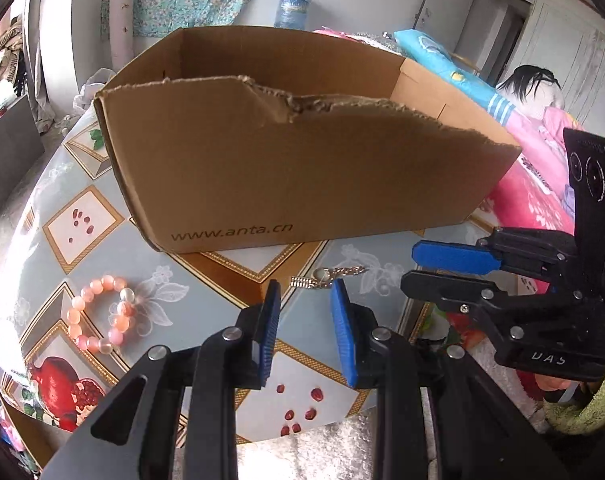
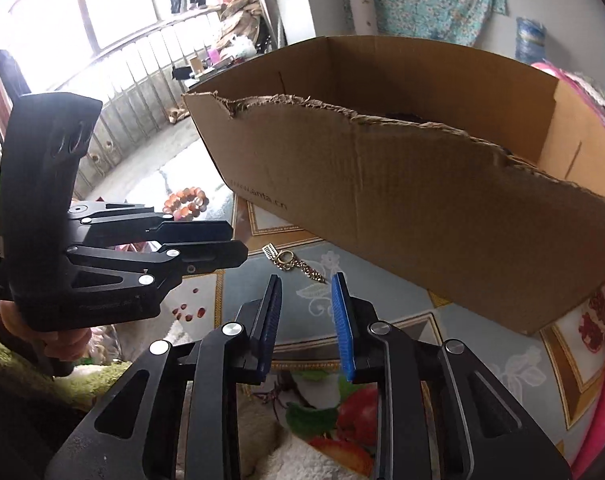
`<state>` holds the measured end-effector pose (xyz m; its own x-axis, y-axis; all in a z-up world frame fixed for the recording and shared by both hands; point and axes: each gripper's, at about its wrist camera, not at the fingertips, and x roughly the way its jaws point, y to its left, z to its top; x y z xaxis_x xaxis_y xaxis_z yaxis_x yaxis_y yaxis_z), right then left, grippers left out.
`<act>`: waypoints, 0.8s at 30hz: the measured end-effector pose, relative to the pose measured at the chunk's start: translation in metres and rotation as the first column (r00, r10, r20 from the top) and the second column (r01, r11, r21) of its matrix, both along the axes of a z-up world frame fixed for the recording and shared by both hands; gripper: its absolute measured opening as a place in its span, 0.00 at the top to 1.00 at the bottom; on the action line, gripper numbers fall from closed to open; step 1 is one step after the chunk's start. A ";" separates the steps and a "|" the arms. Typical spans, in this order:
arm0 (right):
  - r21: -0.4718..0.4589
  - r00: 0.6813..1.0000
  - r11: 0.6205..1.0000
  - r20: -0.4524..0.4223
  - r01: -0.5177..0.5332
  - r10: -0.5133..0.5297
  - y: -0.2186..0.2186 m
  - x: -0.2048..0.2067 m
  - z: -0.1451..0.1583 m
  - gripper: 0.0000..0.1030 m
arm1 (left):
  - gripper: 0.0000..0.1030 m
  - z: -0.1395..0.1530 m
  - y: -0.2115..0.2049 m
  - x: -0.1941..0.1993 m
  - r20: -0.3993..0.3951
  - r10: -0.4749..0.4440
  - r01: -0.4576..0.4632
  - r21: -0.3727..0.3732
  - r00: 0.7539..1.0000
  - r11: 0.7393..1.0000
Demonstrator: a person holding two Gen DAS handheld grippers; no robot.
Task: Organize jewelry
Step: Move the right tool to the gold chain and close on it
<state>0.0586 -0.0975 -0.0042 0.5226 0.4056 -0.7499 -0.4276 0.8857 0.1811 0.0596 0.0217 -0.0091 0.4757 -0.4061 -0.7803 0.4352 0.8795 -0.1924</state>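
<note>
A gold chain with a ring and small comb-like charm (image 1: 326,278) lies on the patterned tablecloth just in front of the cardboard box (image 1: 286,168); it also shows in the right wrist view (image 2: 294,264). A pink bead bracelet (image 1: 102,314) lies at the left; it shows far left in the right wrist view (image 2: 186,202). My left gripper (image 1: 306,292) is open and empty, just short of the chain. My right gripper (image 2: 306,286) is open and empty, close behind the chain. Each gripper shows in the other's view: the right one (image 1: 412,268), the left one (image 2: 240,246).
The open box (image 2: 422,200) with a torn front rim stands at the back of the round table (image 1: 42,208). A pink bed with bedding (image 1: 538,184) lies at the right. The table's near edge runs just under both grippers.
</note>
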 end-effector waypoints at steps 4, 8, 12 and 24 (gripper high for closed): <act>-0.035 0.999 0.998 0.005 -0.045 0.045 0.011 0.017 -0.011 0.81 | 0.76 -0.006 0.000 0.003 -0.014 -0.004 0.004 0.005 1.000 1.000; -0.058 0.995 0.993 -0.020 -0.101 0.100 0.019 0.025 -0.023 0.88 | 0.76 -0.009 -0.005 0.003 -0.011 -0.009 0.009 0.013 1.000 1.000; -0.093 0.991 0.987 -0.018 -0.135 0.134 0.023 0.025 -0.022 0.96 | 0.76 -0.011 -0.003 0.007 -0.011 -0.009 0.009 0.004 1.000 1.000; -0.055 0.995 0.998 -0.101 -0.034 0.028 -0.011 0.004 -0.016 1.00 | 0.76 -0.016 -0.002 0.007 -0.005 -0.060 0.060 -0.017 0.998 0.998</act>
<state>0.0623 -0.1090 -0.0204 0.4317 0.3756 -0.8201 -0.4372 0.8824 0.1739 0.0666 0.0193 -0.0252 0.4461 -0.4467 -0.7755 0.4857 0.8486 -0.2095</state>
